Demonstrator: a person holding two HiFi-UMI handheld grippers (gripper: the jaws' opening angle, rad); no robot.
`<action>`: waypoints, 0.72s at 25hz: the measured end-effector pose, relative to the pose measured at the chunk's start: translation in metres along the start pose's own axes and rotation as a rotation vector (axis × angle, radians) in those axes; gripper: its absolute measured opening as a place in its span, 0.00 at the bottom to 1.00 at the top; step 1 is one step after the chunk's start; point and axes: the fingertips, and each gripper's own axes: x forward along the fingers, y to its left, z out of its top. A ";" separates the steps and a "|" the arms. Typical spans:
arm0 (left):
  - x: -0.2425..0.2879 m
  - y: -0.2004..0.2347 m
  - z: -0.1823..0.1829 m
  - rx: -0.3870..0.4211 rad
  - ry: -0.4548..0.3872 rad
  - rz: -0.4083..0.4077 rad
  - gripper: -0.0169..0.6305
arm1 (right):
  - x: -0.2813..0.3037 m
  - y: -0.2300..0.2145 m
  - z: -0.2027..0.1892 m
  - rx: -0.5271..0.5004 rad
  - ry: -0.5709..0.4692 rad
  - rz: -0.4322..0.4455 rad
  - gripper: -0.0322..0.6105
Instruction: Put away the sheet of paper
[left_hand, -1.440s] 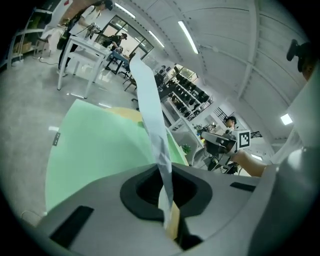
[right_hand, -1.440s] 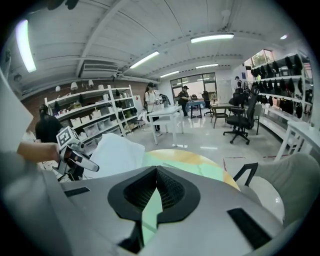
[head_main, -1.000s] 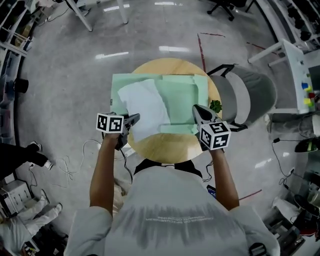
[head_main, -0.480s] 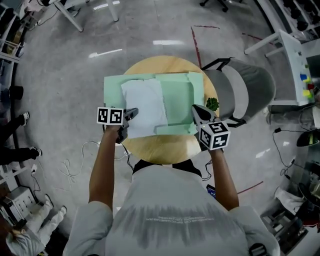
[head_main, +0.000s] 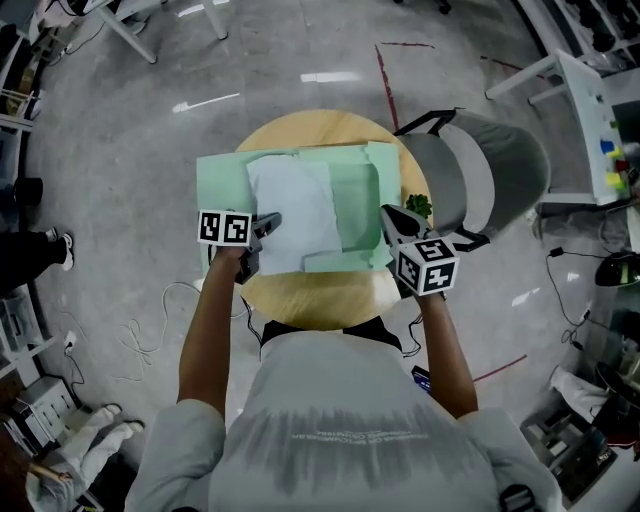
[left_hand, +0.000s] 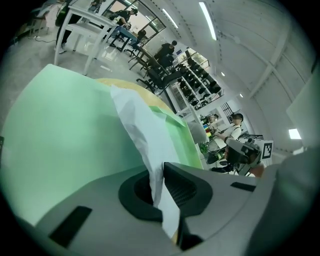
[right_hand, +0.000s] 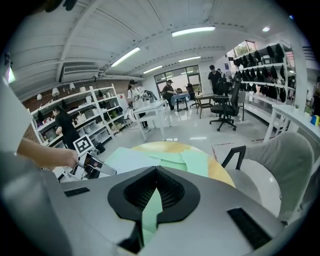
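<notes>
Where the left claw (left_hand: 159, 172) clamps paper (left_hand: 142, 135), its corner is hidden.

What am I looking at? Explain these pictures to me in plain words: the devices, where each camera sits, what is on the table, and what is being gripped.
There is no robot here: a person holds a two-jaw gripper in each hand. The head view looks steeply down from a camera on the person's head. The other two views come from a camera riding on each gripper, looking along its jaws.

An open green folder lies on the round wooden table, with a white sheet of paper over it. A grey chair stands beside the table.

The left gripper is shut on the near edge of the sheet. The right gripper is shut on a green edge of the folder.
</notes>
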 end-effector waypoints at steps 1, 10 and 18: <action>0.004 -0.002 0.000 -0.002 0.004 -0.005 0.06 | -0.001 -0.003 -0.001 0.003 0.003 -0.002 0.10; 0.031 -0.024 -0.002 0.007 0.041 -0.034 0.06 | -0.006 -0.014 -0.014 0.020 0.024 0.000 0.10; 0.057 -0.042 -0.002 -0.034 0.040 -0.072 0.06 | -0.009 -0.027 -0.016 0.019 0.019 0.027 0.10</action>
